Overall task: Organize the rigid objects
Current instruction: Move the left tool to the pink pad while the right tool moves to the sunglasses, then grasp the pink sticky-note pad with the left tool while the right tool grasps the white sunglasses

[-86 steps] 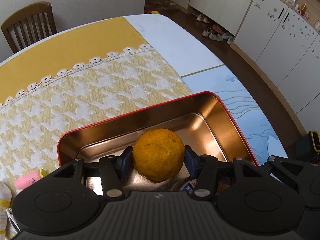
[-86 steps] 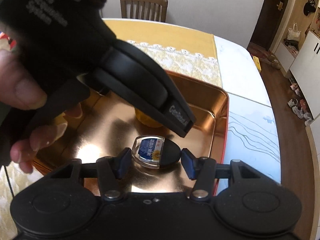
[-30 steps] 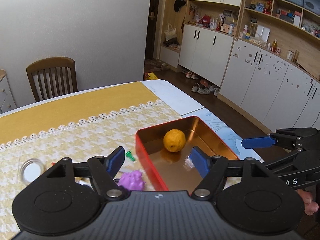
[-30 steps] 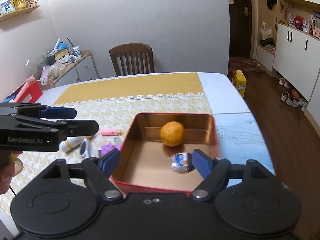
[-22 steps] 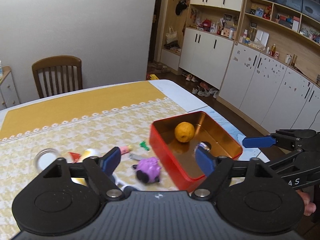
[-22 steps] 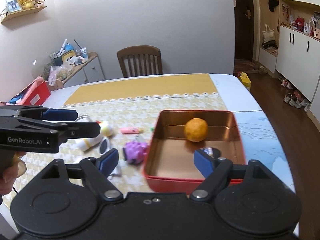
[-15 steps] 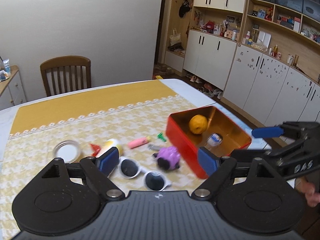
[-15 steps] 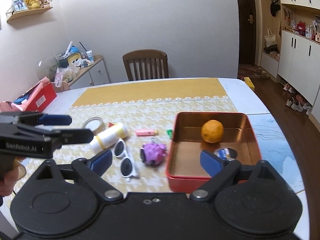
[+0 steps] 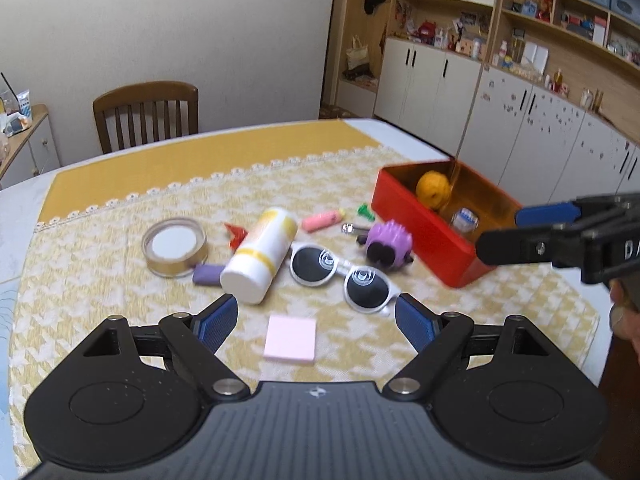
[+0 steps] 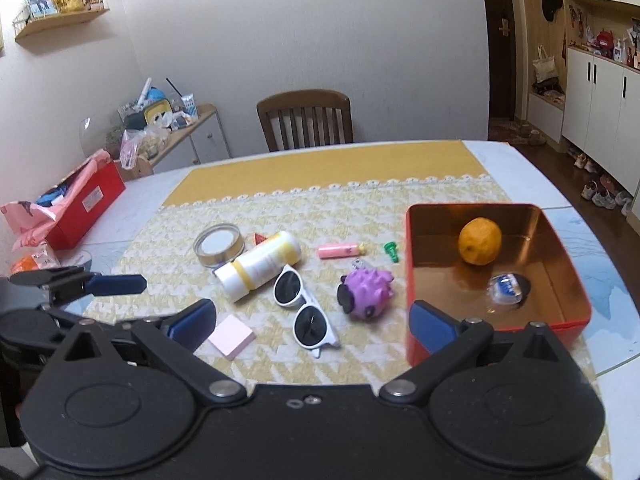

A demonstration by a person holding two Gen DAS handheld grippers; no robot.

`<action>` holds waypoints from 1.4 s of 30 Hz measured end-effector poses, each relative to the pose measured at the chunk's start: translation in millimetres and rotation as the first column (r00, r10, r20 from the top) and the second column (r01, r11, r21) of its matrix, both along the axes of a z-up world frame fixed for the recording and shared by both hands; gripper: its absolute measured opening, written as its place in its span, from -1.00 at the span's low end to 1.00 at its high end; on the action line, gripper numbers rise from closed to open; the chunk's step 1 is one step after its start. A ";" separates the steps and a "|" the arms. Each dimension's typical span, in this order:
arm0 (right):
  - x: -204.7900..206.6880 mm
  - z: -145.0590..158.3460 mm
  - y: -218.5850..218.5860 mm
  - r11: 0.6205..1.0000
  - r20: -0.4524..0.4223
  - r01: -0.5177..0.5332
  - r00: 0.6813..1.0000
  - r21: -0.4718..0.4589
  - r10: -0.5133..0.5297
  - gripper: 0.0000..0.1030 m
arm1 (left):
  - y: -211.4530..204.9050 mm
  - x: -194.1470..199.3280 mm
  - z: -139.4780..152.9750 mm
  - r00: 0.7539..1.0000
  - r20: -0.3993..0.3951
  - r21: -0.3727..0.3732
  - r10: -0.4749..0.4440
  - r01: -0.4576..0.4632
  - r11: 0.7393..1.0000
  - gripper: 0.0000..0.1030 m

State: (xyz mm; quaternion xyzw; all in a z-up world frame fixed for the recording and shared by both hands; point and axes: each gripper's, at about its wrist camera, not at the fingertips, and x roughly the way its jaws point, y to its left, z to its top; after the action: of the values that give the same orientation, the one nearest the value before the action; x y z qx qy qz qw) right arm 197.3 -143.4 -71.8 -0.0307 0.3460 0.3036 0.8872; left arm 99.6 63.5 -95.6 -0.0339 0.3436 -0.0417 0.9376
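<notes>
A red tin holds an orange and a small clear cup. Loose on the cloth lie white sunglasses, a purple spiky toy, a white-and-yellow bottle, a tape roll, a pink sticky pad, a pink tube and a green piece. My left gripper is open and empty, above the pad. My right gripper is open and empty, above the sunglasses.
A wooden chair stands behind the table. A red box with pink wrapping sits at the table's left. A small purple block and a red scrap lie by the bottle. White cabinets line the right.
Both grippers let go of the orange and the cup in the tin, opened wide, and pulled back and up, so the cluttered cloth left of the tin came into view.
</notes>
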 end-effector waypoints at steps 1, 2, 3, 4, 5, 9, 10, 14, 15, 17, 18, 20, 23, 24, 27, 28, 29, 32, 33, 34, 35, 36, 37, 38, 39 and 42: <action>0.5 -2.7 3.3 1.000 -0.005 -0.005 1.000 -0.003 0.005 1.00 | 0.4 0.4 -4.3 1.000 -0.005 0.009 0.000 0.000 1.000 0.67; 0.3 -5.8 6.9 1.000 -0.005 -0.011 1.000 -0.011 0.011 1.00 | 0.9 0.7 -8.7 1.000 -0.008 0.012 -0.003 0.003 1.000 0.67; 1.1 -9.3 10.7 1.000 -0.002 -0.015 1.000 -0.022 0.015 1.00 | 1.8 1.4 -13.4 1.000 -0.013 0.014 -0.004 0.005 1.000 0.67; 2.6 -13.7 14.3 0.999 -0.006 -0.021 1.000 -0.033 0.020 1.00 | 2.2 2.4 -17.4 1.000 -0.019 0.018 -0.002 0.002 1.000 0.67; 4.2 -18.2 17.3 0.999 -0.016 -0.024 1.000 -0.042 0.023 1.00 | 2.4 3.7 -21.5 1.000 -0.026 0.022 -0.001 0.001 1.000 0.67; 12.9 -34.9 31.4 0.997 -0.049 -0.026 0.999 -0.072 0.023 1.00 | 2.1 10.5 -36.2 0.999 -0.048 0.039 0.005 -0.003 0.999 0.67; 15.9 -39.0 34.3 0.997 -0.058 -0.025 0.998 -0.078 0.021 1.00 | 1.5 13.1 -39.5 0.999 -0.054 0.040 0.007 -0.005 0.999 0.67; 29.6 -54.2 47.6 0.995 -0.089 -0.032 0.996 -0.099 0.023 0.97 | -0.2 21.3 -51.3 0.997 -0.077 0.054 0.019 -0.015 0.998 0.67; 34.1 -59.1 50.8 0.994 -0.098 -0.029 0.995 -0.108 0.018 0.93 | -0.5 22.7 -53.7 0.997 -0.080 0.057 0.020 -0.015 0.998 0.67; 43.0 -68.1 54.7 0.993 -0.122 -0.018 0.993 -0.120 0.004 0.85 | -2.3 25.0 -57.2 0.997 -0.080 0.072 0.021 -0.016 0.997 0.67; 47.3 -72.6 57.2 0.992 -0.136 -0.013 0.991 -0.125 -0.004 0.78 | -3.2 26.0 -58.6 0.997 -0.080 0.080 0.023 -0.017 0.997 0.67; 52.0 -79.3 63.1 0.990 -0.146 -0.015 0.989 -0.141 -0.006 0.72 | -4.4 27.9 -60.8 0.996 -0.081 0.082 0.022 -0.015 0.997 0.67; 55.4 -87.4 72.1 0.985 -0.145 -0.015 0.989 -0.172 -0.010 0.63 | -6.3 30.2 -63.9 0.997 -0.076 0.089 0.024 -0.017 0.996 0.67; 56.5 -90.2 74.5 0.984 -0.150 -0.015 0.989 -0.176 -0.012 0.59 | -6.7 31.5 -65.3 0.997 -0.077 0.093 0.026 -0.019 0.996 0.67; 58.7 -95.8 82.0 0.979 -0.144 -0.015 0.989 -0.202 -0.015 0.45 | -6.7 35.6 -69.1 0.996 -0.084 0.092 0.037 -0.029 0.995 0.67; 59.3 -97.9 84.3 0.977 -0.146 -0.018 0.989 -0.210 -0.014 0.39 | -6.5 36.5 -70.3 0.996 -0.085 0.092 0.039 -0.031 0.995 0.67; 60.4 -99.3 86.4 0.976 -0.148 -0.021 0.989 -0.216 -0.012 0.36 | -6.3 37.3 -71.1 0.995 -0.086 0.094 0.043 -0.035 0.995 0.67; 60.6 -101.8 89.6 0.972 -0.131 -0.016 0.991 -0.233 -0.015 0.31 | -5.2 39.5 -72.9 0.995 -0.092 0.083 0.044 -0.036 0.996 0.67; 61.6 -101.9 90.8 0.972 -0.124 -0.014 0.992 -0.236 -0.016 0.26 | -4.8 40.1 -73.7 0.995 -0.093 0.084 0.046 -0.038 0.996 0.62; 61.8 -101.7 91.8 0.971 -0.117 -0.013 0.993 -0.239 -0.015 0.17 | -4.8 40.8 -74.5 0.994 -0.095 0.090 0.050 -0.042 0.995 0.58; 62.0 -101.8 92.4 0.970 -0.112 -0.013 0.994 -0.242 -0.015 0.14 | -4.8 41.7 -75.6 0.993 -0.101 0.093 0.052 -0.043 0.995 0.49; 62.5 -102.0 92.6 0.970 -0.111 -0.012 0.994 -0.243 -0.015 0.14 | -4.5 42.6 -76.8 0.993 -0.108 0.094 0.053 -0.043 0.995 0.38; 63.1 -102.0 92.3 0.971 -0.112 -0.011 0.994 -0.239 -0.016 0.12 | -4.4 43.5 -78.2 0.992 -0.115 0.097 0.056 -0.045 0.994 0.33; 62.9 -102.1 92.2 0.971 -0.108 -0.009 0.994 -0.241 -0.018 0.09 | -4.6 43.8 -79.5 0.991 -0.120 0.100 0.059 -0.047 0.994 0.29; 62.5 -102.3 92.3 0.969 -0.101 -0.008 0.995 -0.248 -0.017 0.04 | -4.6 43.2 -79.5 0.991 -0.116 0.101 0.060 -0.049 0.994 0.28; 60.9 -103.1 91.7 0.966 -0.086 -0.014 0.996 -0.259 -0.008 -0.01 | -5.7 43.6 -78.9 0.992 -0.115 0.102 0.058 -0.047 0.994 0.17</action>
State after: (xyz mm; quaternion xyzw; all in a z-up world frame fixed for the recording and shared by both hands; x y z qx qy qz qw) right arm 258.1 -51.6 -175.0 -0.1336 0.4208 0.2581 0.8593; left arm 143.2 57.8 -174.5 0.0012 0.3991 0.0022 0.9169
